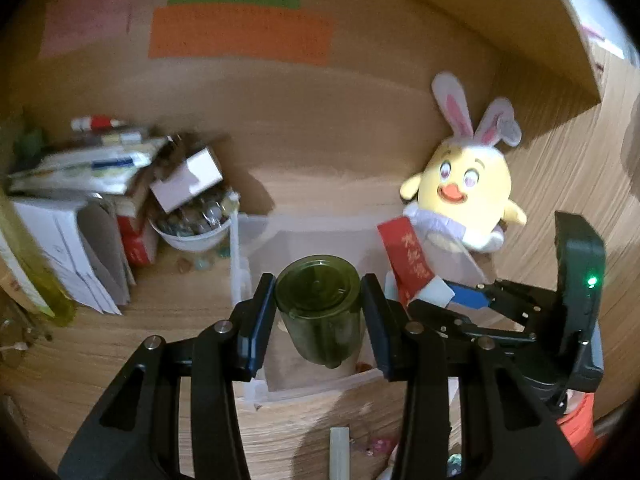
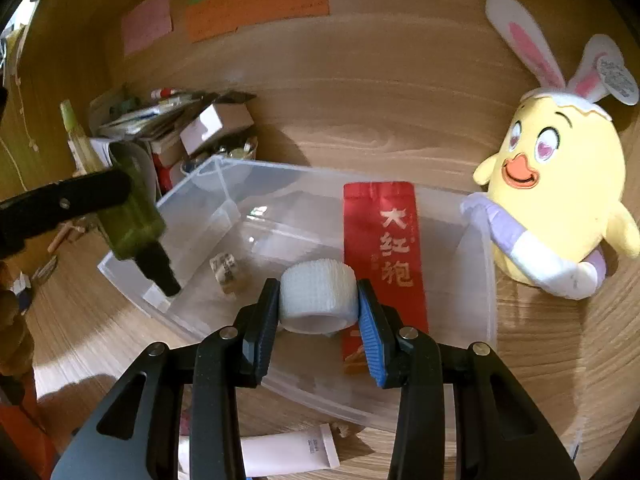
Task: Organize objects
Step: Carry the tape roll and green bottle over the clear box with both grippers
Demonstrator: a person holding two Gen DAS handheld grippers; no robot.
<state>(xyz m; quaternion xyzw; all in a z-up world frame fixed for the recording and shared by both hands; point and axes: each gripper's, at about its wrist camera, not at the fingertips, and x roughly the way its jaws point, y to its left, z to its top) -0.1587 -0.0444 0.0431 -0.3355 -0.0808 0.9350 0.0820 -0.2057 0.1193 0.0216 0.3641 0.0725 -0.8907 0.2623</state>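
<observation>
Two claws worked over wooden counter (image 2: 400,120). Clear rectangular plastic bin (image 2: 478,264) sat open-topped beside yellow plush chick with rabbit ears (image 2: 552,184), likely as collecting box; red foil packet (image 2: 380,248) already lay inside. Left claw (image 1: 318,304) clamped on dark green plastic bottle (image 1: 318,292), held inverted, cap-down over bin. Right claw (image 2: 318,304) clamped on white gauze roll (image 2: 318,296), squarely between pads, above bin floor, probably for dropping in.

Yellow plush chick (image 2: 552,188) near the wall, sticky notes (image 2: 256,2) above

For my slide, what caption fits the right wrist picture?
Right gripper holds a white tape roll over the clear bin, beside a red packet.
</observation>
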